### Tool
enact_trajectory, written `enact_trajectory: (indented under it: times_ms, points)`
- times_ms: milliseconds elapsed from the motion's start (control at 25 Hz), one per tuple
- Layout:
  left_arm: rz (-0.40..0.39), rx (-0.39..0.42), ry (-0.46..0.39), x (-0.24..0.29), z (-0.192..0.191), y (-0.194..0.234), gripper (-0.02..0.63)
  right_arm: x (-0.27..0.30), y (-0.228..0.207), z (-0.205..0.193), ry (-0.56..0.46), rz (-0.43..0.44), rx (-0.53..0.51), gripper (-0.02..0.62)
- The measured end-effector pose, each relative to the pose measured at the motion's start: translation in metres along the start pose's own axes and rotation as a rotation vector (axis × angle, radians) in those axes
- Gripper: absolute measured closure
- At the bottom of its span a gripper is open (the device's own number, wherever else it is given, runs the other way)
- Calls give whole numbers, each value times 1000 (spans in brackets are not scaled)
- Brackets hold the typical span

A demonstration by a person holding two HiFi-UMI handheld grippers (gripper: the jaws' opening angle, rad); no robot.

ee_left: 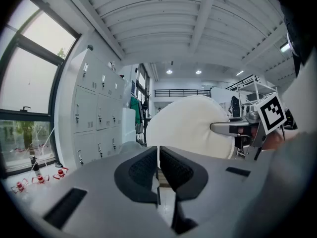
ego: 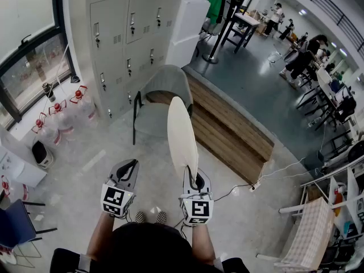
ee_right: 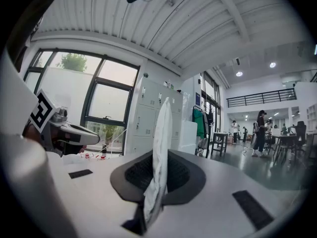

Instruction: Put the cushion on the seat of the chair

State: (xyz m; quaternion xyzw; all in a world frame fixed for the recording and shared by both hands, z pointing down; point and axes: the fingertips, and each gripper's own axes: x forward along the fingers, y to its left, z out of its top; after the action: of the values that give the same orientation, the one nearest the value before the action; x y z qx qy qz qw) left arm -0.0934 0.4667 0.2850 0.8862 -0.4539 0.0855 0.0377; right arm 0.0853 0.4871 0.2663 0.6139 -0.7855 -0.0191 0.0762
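cushion [ego: 182,132] looked light and floppy; right tongs [ego: 196,181] pinched its thin edge, left tongs [ego: 126,172] closed on nothing.

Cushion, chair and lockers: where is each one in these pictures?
cushion [ego: 182,133], head view, middle of its white face, which stands on edge.
chair [ego: 167,81], head view, the grey backrest.
lockers [ego: 108,50], head view, one grey door front.

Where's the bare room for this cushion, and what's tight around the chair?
The chair's seat is bare, below its backrest. Open floor lies in front of it, toward the camera. It is tight at the sides: lockers at the chair's left in the head view, a wooden platform at its right.
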Motion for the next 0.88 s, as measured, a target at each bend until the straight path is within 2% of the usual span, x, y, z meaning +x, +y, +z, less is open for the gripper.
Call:
enact_trajectory:
  times_ms: [440,880]
  points:
    - [-3,-6,15,-4,-6,10,577,4,10,3,-9,7,3,543]
    - [5,-9,-7,-20,-10,51,577,20,46,11,-7,0,-28,543]
